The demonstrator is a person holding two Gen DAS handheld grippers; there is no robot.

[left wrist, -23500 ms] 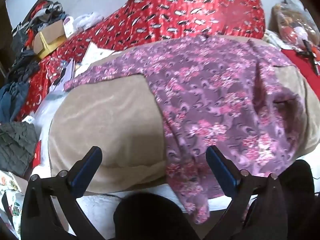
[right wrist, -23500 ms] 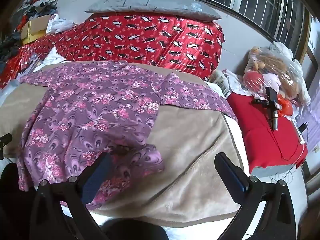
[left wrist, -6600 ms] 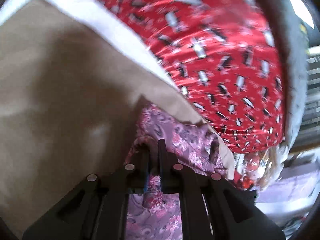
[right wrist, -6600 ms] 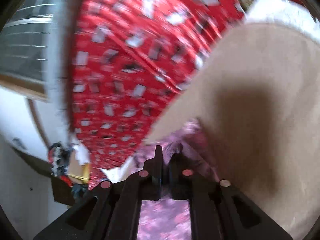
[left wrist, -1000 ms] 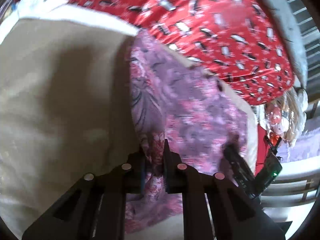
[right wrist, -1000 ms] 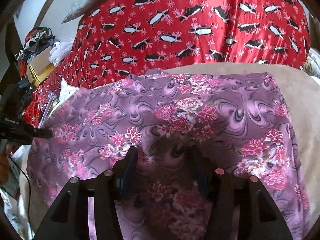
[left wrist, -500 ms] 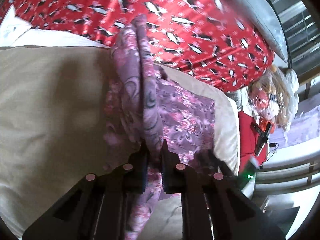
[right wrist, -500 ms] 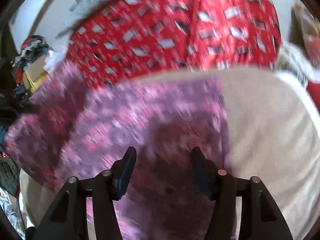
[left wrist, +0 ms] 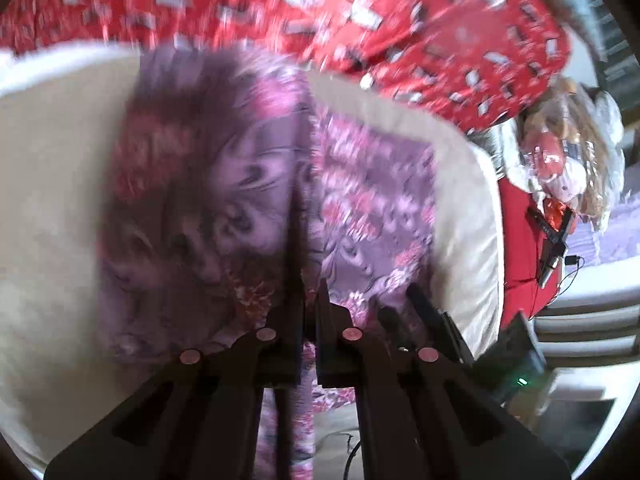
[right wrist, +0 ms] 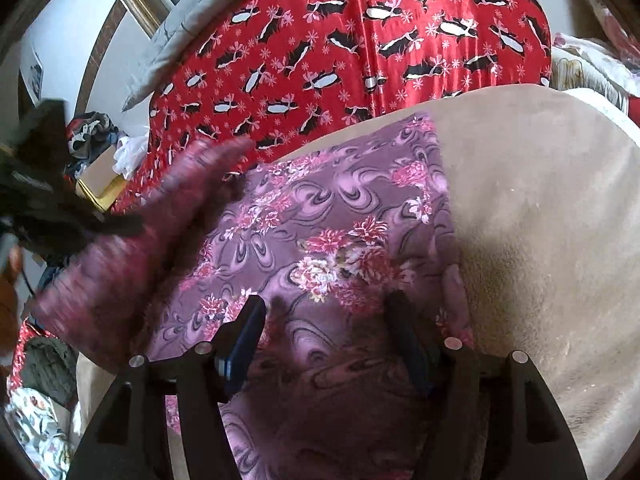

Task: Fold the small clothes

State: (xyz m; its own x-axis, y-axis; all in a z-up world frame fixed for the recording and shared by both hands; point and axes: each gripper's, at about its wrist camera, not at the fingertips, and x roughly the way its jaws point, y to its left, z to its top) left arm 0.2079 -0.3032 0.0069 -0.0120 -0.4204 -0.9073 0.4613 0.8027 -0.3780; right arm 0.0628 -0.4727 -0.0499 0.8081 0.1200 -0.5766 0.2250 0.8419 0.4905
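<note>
One garment (right wrist: 328, 240): thin purple fabric printed with pink and red flowers and dark swirls, lying on a beige blanket (right wrist: 540, 208). Lower layer spread flat, with a straight right edge running away from the right wrist camera toward the red quilt; long axis runs the same way, near edge to far edge. Left portion raised off the blanket as a blurred flap (right wrist: 132, 264), folded along a vertical crease in the left wrist view (left wrist: 296, 200). Left gripper (left wrist: 310, 312): fingers pressed together, pinching the garment at that crease. Right gripper (right wrist: 328, 328): fingers spread wide, poised over the near end of the flat layer; contact with the fabric cannot be told. Blanket: short, plush pile, rounded outline under fisheye distortion. Beyond the blanket, a shiny red quilt (right wrist: 360, 40) with black-and-white penguin figures and small white snowflakes. Above the quilt, a grey pillow (right wrist: 176, 44). At far right in the left wrist view, a clear plastic bag of soft toys (left wrist: 560, 152). No legible writing or brand marks anywhere.
</note>
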